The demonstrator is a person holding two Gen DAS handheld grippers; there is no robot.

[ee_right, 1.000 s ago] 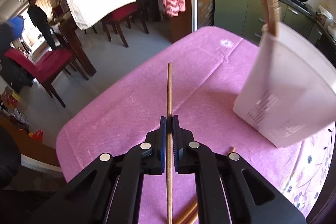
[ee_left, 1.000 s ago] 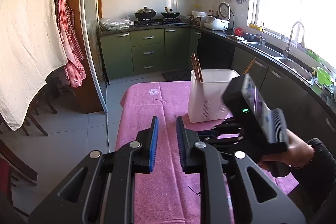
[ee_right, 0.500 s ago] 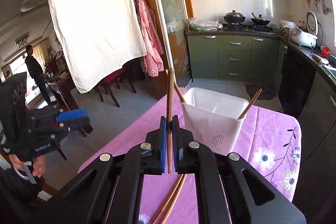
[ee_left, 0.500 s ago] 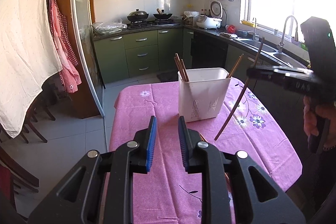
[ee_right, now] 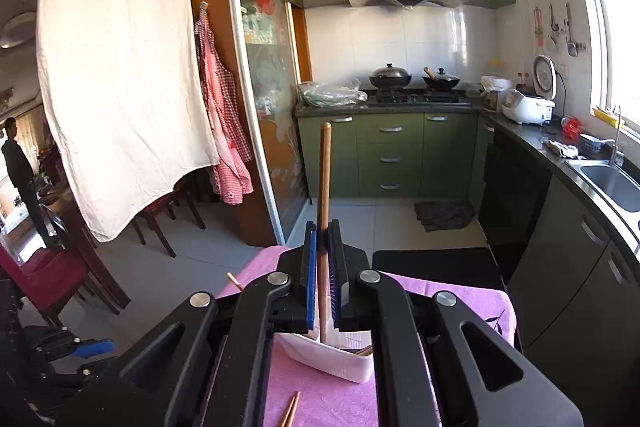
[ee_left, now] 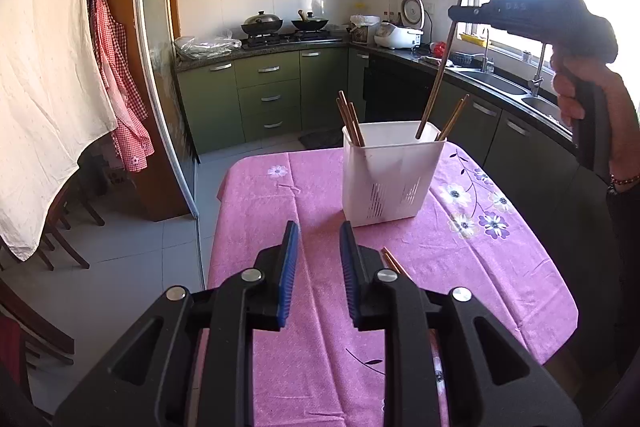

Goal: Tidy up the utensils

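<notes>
A white slotted holder (ee_left: 394,179) stands on the pink tablecloth (ee_left: 272,211) with several wooden chopsticks (ee_left: 350,119) leaning in it. My right gripper (ee_left: 460,13) hangs high above it, shut on one chopstick (ee_left: 438,79) whose lower end dips inside the holder's rim. In the right wrist view that chopstick (ee_right: 324,179) stands upright between the pads of the right gripper (ee_right: 323,231), and the holder (ee_right: 340,359) is below. My left gripper (ee_left: 319,239) hovers over the near table, open with a narrow gap and nothing in it. Loose chopsticks (ee_left: 392,261) lie beside its right finger.
Green kitchen cabinets and a dark counter with a sink (ee_left: 500,83) run along the right and back. A white sheet (ee_left: 44,87) and a red checked apron (ee_left: 120,87) hang at the left. Wooden chairs (ee_right: 52,275) stand on the floor; a person (ee_right: 18,167) stands far off.
My right gripper has risen from the table with the chopstick, swung it upright and brought its lower end into the holder. The left gripper has stayed nearly still.
</notes>
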